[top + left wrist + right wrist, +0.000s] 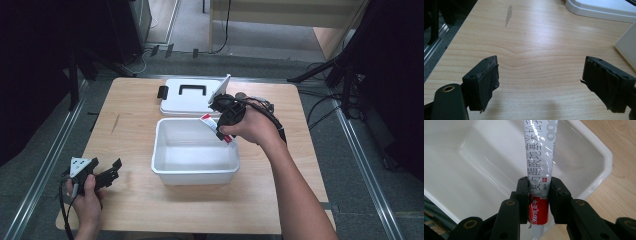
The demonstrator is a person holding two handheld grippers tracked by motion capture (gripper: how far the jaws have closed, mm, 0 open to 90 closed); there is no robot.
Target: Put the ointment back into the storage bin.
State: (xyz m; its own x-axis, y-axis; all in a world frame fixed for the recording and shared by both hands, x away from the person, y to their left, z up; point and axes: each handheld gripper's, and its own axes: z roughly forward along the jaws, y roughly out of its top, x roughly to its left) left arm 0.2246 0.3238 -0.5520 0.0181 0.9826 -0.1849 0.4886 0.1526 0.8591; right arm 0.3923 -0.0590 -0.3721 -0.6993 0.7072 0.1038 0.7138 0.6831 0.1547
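Tube of ointment, white with a red end, is clamped between the fingers of the right gripper, which grasp it near the red end. It hangs over the right rear corner of the white bin, tilted, with its long end pointing down into the bin, which looks to have nothing in it. The bin stands in the middle of the desk, and its lid with a black handle lies just behind it, near the far edge. The left gripper rests near the front left corner of the desk, fingers spread wide and holding nothing.

I judge the step in hand is placing the tube into the bin. The next move calls for lowering the tube closer to the bottom, then releasing the fingers so it does not bounce against the wall.
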